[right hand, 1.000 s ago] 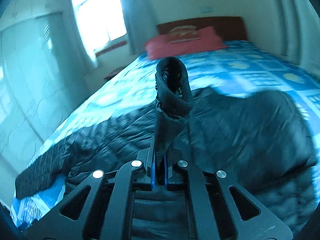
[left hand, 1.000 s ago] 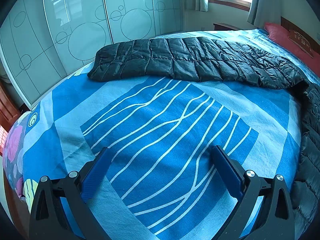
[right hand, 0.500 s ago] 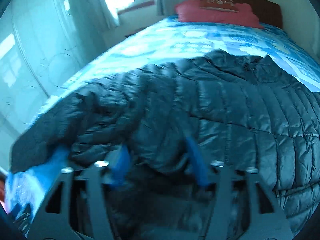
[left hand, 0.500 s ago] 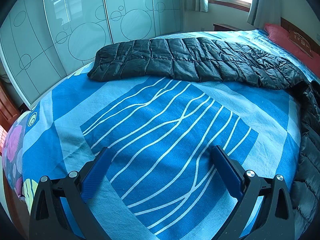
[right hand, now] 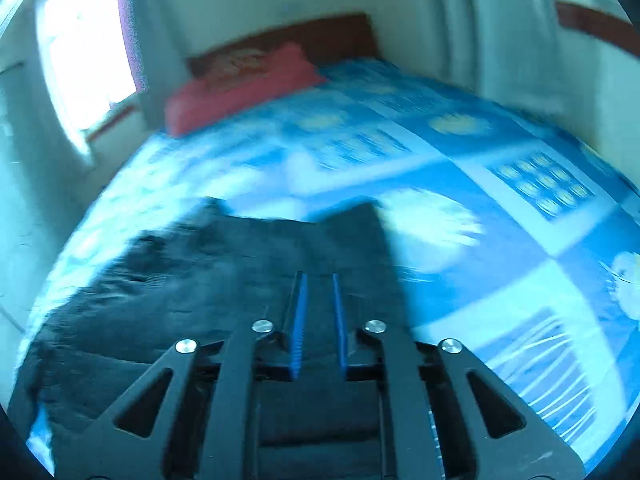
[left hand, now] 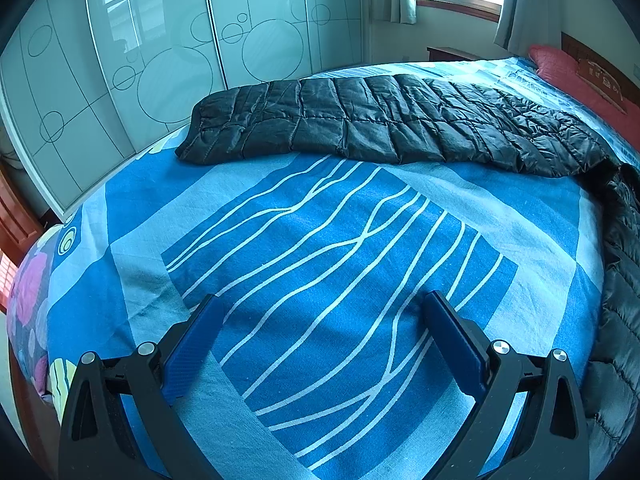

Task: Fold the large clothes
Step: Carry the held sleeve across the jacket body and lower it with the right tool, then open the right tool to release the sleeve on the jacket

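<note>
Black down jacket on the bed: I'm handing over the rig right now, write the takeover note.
Left hand-held gripper: open, empty, over bare bedspread.
Right hand-held gripper: jaws have just been closing, nearly shut, nothing visibly between them; view blurred.
Jacket: lies flat, one sleeve stretched toward the wardrobe; the right view shows its body.
Done: jacket spread out.
Left: fold sleeves in, then the body.

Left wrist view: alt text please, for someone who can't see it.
A long black quilted jacket lies stretched across the far side of a blue patterned bedsheet. The left gripper hangs open and empty above bare sheet; mirrored wardrobe doors stand behind.
</note>
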`<move>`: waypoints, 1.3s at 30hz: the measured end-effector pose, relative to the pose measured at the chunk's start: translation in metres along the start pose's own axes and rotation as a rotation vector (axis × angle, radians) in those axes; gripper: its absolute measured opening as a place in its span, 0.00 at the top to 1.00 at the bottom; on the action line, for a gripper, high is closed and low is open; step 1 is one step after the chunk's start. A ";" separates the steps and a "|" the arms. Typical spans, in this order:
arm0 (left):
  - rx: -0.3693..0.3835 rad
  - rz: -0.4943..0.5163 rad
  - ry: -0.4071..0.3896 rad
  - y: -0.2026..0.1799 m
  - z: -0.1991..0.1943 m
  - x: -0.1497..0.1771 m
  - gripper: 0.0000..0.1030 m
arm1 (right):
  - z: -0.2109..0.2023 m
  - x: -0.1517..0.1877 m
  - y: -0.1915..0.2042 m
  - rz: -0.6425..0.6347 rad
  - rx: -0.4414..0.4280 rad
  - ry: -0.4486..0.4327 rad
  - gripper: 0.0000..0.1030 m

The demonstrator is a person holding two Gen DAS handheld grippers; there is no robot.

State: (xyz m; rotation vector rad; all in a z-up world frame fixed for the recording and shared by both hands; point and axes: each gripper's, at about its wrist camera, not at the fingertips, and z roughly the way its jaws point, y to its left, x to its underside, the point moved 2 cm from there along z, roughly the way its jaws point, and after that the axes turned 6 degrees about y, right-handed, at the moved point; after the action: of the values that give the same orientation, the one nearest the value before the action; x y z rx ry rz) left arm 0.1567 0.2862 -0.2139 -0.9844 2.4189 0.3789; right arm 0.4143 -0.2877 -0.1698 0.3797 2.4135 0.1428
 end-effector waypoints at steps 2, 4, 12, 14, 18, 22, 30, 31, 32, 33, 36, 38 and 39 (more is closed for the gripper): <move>-0.003 0.002 0.000 0.000 0.000 0.000 0.04 | 0.028 0.012 -0.010 -0.015 -0.011 0.109 0.92; -0.005 0.003 0.000 0.000 0.000 -0.001 0.04 | 0.048 0.021 -0.012 -0.084 -0.023 0.144 0.93; -0.005 0.002 -0.002 -0.001 0.000 0.001 0.04 | 0.017 -0.035 0.007 -0.119 -0.014 -0.007 0.81; -0.006 0.002 -0.003 -0.001 0.000 0.001 0.04 | 0.042 -0.049 0.008 -0.109 -0.013 0.026 0.81; -0.004 0.002 -0.003 -0.001 0.000 0.002 0.04 | 0.107 -0.053 -0.001 -0.091 0.021 0.164 0.81; -0.003 0.001 -0.002 -0.001 0.000 0.002 0.04 | 0.093 -0.055 0.006 -0.105 0.058 0.131 0.81; -0.007 0.003 -0.003 -0.001 0.000 0.002 0.04 | 0.077 0.004 0.021 -0.183 0.048 0.122 0.65; -0.007 0.003 -0.002 -0.001 0.000 0.001 0.04 | 0.078 0.005 0.023 -0.193 0.056 0.111 0.65; -0.005 0.002 -0.001 -0.001 0.000 0.001 0.04 | 0.071 0.003 0.026 -0.189 0.072 0.106 0.65; -0.001 0.000 0.000 -0.001 0.000 0.001 0.04 | 0.063 0.002 0.029 -0.175 0.073 0.102 0.65; 0.003 -0.003 0.000 0.001 0.000 0.001 0.04 | 0.021 0.012 0.045 -0.143 0.000 0.033 0.35; -0.002 0.000 -0.001 0.001 0.001 0.001 0.04 | 0.004 0.027 0.061 -0.208 0.030 -0.017 0.28; -0.002 0.000 -0.001 0.001 0.001 0.001 0.04 | 0.004 0.031 0.065 -0.227 0.040 -0.024 0.28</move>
State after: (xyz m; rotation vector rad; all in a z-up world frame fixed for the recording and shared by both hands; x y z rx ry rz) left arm 0.1561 0.2867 -0.2148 -0.9845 2.4181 0.3820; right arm 0.4095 -0.2163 -0.1787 0.1228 2.4188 -0.0115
